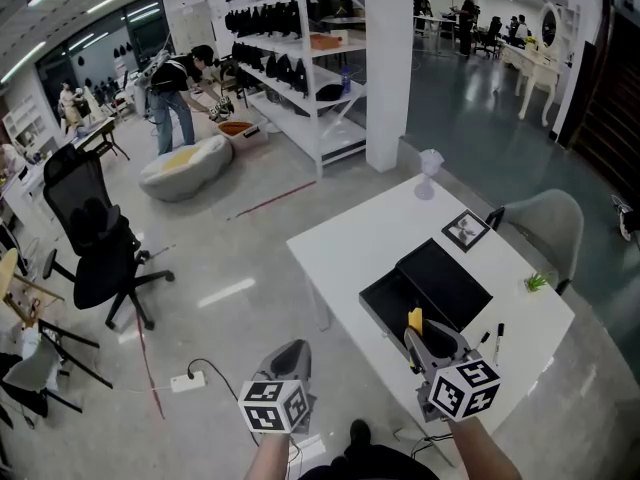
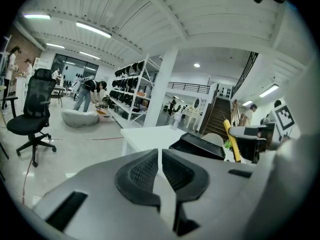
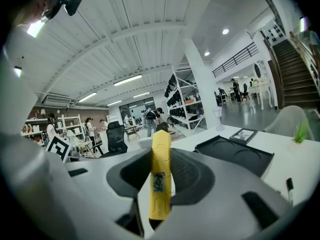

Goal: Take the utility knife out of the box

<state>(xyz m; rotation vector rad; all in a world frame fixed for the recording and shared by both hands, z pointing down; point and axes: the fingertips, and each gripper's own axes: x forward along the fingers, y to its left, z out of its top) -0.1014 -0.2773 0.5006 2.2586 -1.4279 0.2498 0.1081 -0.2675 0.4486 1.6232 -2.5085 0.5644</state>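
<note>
White table [image 1: 340, 238] — right hand-held gripper [image 1: 412, 340] clamps yellow utility knife [image 3: 161, 174] upright; black box [image 1: 385, 300] just beyond.

Left tool [image 2: 160, 159] jaws together, right tool [image 3: 161, 156] clamped on utility knife [image 3: 160, 189]

Glossy grey floor [image 1: 250, 253] throughout. White table [image 1: 340, 236] near right, grey shell chair [image 1: 548, 223] just beside its right edge. Black office chair [image 1: 100, 253] at left, pale beanbag [image 1: 185, 168] farther back. Far middle: white shelving [image 1: 300, 68] beside a square white pillar [image 1: 388, 68]. Strip lights [image 2: 93, 29] on a ribbed white ceiling [image 2: 200, 19]; dark staircase [image 3: 300, 69] far right.
</note>
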